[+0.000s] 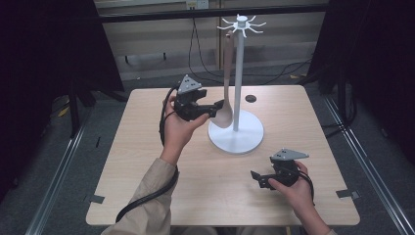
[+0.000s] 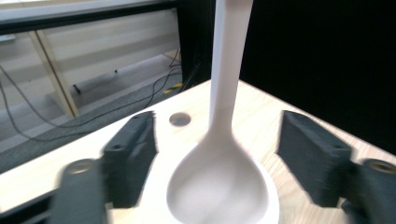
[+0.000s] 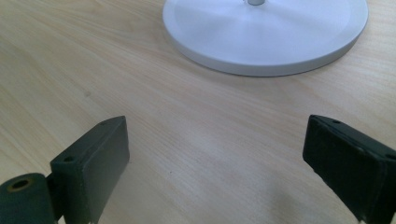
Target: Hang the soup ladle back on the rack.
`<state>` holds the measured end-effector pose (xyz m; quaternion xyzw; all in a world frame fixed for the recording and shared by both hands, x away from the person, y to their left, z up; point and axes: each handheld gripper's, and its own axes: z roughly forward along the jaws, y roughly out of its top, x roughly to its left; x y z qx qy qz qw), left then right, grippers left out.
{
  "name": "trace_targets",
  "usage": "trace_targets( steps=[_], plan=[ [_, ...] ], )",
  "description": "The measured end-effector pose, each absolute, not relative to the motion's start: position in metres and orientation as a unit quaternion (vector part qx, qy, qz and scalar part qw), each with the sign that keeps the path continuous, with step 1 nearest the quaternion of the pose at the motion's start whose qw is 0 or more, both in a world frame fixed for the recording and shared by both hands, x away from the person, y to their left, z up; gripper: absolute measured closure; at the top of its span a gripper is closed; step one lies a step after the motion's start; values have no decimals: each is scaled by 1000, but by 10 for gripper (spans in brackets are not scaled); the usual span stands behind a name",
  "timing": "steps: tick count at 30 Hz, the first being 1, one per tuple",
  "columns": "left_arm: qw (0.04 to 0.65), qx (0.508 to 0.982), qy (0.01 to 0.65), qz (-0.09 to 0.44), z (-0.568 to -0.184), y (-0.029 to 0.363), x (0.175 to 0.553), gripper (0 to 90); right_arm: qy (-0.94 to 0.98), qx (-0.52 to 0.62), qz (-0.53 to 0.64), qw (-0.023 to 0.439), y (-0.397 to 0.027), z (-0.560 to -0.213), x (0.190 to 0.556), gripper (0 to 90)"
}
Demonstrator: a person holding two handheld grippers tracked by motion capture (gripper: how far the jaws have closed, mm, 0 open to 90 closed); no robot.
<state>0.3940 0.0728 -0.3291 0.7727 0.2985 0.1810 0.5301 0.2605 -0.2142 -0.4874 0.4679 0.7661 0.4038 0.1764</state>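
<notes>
A white hook stand rises from its round base at the table's middle. A beige spoon hangs from one of its top hooks, bowl down just above the base. My left gripper is open at the spoon's bowl. In the left gripper view the bowl lies between the two spread jaws of the left gripper, apart from both. My right gripper is open and low over the table at the front right, with nothing in it. The right gripper faces the stand's base across bare wood.
A small dark round hole marks the tabletop behind the stand. The wooden table has bare room at the left and front. Black curtains hang on both sides, and cables lie on the floor behind.
</notes>
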Motion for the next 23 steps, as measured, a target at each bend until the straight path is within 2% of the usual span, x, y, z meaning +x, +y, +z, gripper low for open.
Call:
trace_targets(
  steps=[2,9,23],
  plan=[
    [524,776,301,181,-333,75,392,206,768,464,405,175,-213,-487,261,69],
    [504,786,310,179,-348,84,386,114,770,464,402,173,-212,-488,261,69],
    [504,787,313,170,-366,94,377,83,771,464,400,173,-211,-488,261,70]
  ],
)
